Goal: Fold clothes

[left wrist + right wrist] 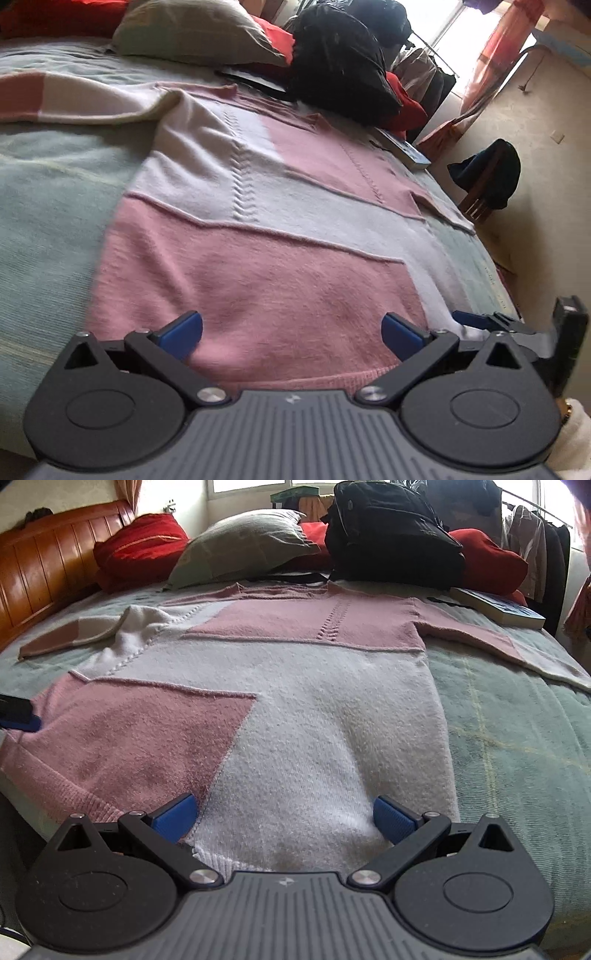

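Note:
A pink and white knitted sweater (258,206) (295,709) lies flat on the bed, front up, both sleeves spread sideways. My left gripper (291,334) stands open just over the pink part of the hem, nothing between its blue pads. My right gripper (284,818) is open over the white part of the hem. The right gripper (517,328) shows at the lower right of the left wrist view. A blue fingertip of the left gripper (18,718) shows at the left edge of the right wrist view. The left sleeve (74,635) is partly bunched.
The bed has a pale green cover (509,738). A grey pillow (243,546), red cushions (140,550), a black backpack (391,535) and a book (498,607) lie beyond the collar. A wooden headboard (40,565) is at the left. A chair with dark clothing (491,177) stands beside the bed.

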`<state>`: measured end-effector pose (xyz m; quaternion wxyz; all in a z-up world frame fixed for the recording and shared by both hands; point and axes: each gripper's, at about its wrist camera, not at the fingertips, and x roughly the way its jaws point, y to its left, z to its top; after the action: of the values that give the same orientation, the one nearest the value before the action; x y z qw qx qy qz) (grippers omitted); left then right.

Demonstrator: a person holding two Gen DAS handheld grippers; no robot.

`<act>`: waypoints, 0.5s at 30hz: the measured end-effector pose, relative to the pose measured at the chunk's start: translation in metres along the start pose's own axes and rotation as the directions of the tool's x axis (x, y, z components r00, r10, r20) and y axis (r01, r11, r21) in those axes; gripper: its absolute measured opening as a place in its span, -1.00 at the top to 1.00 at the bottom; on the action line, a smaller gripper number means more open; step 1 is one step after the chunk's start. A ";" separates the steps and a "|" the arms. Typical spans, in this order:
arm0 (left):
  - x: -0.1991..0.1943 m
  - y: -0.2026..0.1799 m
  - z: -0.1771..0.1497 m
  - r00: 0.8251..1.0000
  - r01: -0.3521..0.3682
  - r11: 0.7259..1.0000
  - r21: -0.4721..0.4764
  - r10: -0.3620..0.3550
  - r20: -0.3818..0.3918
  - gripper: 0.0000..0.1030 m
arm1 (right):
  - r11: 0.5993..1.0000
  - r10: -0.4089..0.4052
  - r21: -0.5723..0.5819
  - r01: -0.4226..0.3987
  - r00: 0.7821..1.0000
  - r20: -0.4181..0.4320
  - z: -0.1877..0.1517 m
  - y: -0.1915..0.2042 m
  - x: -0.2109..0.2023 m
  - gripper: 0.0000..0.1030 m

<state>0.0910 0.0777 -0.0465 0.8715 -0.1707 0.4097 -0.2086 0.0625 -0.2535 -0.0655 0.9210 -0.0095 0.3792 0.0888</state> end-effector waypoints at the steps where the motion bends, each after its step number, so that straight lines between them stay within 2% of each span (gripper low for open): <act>1: -0.008 0.006 0.004 1.000 -0.005 1.000 0.014 0.005 0.017 -0.99 | 1.000 -0.007 0.002 0.007 1.000 -0.005 0.001 0.001 0.001 -1.00; 4: -0.026 0.029 0.015 0.999 -0.022 0.999 0.034 0.020 0.050 -0.99 | 0.999 -0.031 0.025 0.031 0.999 -0.015 0.004 0.004 0.003 -1.00; 7: -0.024 0.064 0.023 1.000 0.008 0.999 -0.042 -0.008 0.009 -0.99 | 0.997 -0.057 0.045 0.058 0.998 -0.024 0.006 0.006 0.006 -1.00; 8: -0.019 0.076 0.024 0.999 0.040 0.994 -0.098 -0.042 -0.016 -0.98 | 0.996 -0.065 0.051 0.067 0.997 -0.028 0.007 0.007 0.007 -1.00; 10: -0.015 0.090 0.024 0.991 0.131 0.976 -0.171 -0.135 -0.008 -0.98 | 0.995 -0.076 0.063 0.078 0.996 -0.037 0.009 0.008 0.007 -1.00; 13: -0.006 0.100 0.028 0.955 0.285 0.933 -0.220 -0.296 -0.019 -0.99 | 0.992 -0.088 0.087 0.092 0.995 -0.050 0.012 0.009 0.009 -1.00; 15: 0.006 0.106 0.032 0.948 0.299 0.929 -0.220 -0.315 -0.041 -0.99 | 0.990 -0.088 0.107 0.093 0.995 -0.055 0.015 0.009 0.009 -1.00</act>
<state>0.1435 0.1690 -0.0801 0.7889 -0.3161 0.4303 -0.3042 0.0779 -0.2416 -0.0603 0.9133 0.0217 0.4059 0.0256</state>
